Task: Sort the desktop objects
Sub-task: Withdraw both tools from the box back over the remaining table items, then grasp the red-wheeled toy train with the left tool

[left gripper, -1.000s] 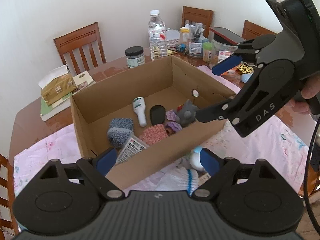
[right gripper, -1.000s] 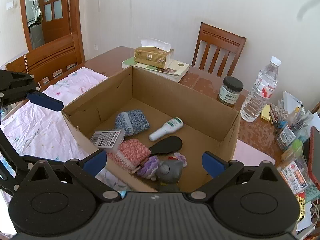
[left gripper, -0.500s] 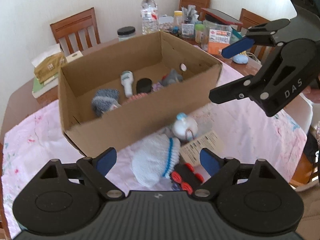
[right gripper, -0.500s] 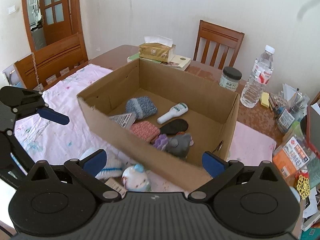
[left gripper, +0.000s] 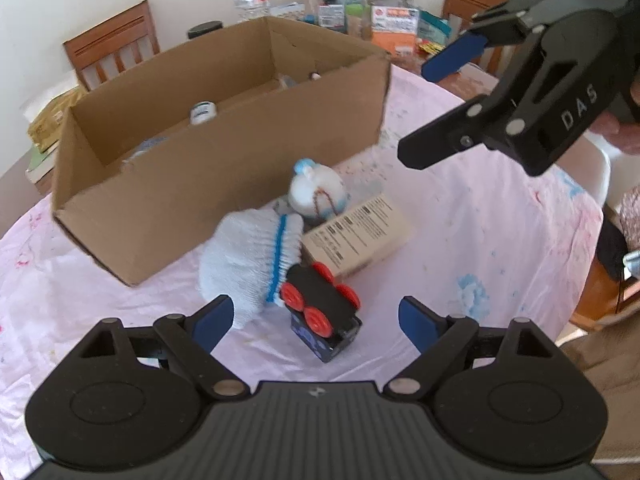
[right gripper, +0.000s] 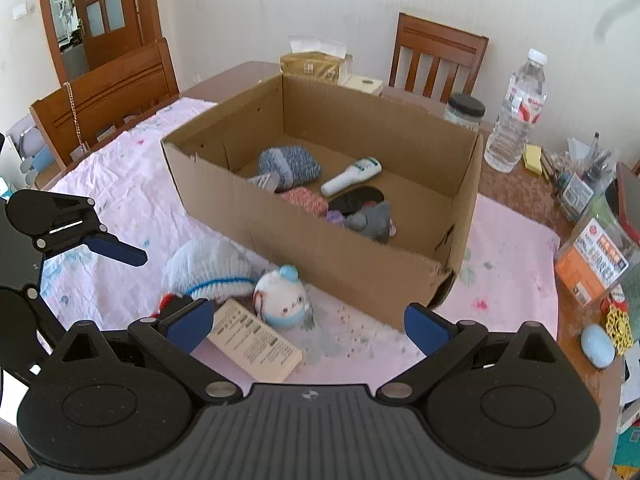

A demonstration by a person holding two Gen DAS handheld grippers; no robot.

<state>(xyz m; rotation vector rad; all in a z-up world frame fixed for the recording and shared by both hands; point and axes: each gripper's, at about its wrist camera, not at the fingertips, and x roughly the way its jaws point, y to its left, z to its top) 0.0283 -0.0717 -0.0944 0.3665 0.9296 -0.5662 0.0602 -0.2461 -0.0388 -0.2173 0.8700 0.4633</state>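
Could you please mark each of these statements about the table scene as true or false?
1. The toy train lies on its side on the cloth, outside the cardboard box. True.
2. The left gripper is clamped on the white glove. False: its jaws stand open with nothing pressed between the pads, and they have just been closing a little.
3. The white thermometer lies inside the box. True.
4. The round white plush toy is in the box. False: it sits on the cloth in front of the box.
5. The right gripper holds the flat labelled carton. False: it is open and empty.
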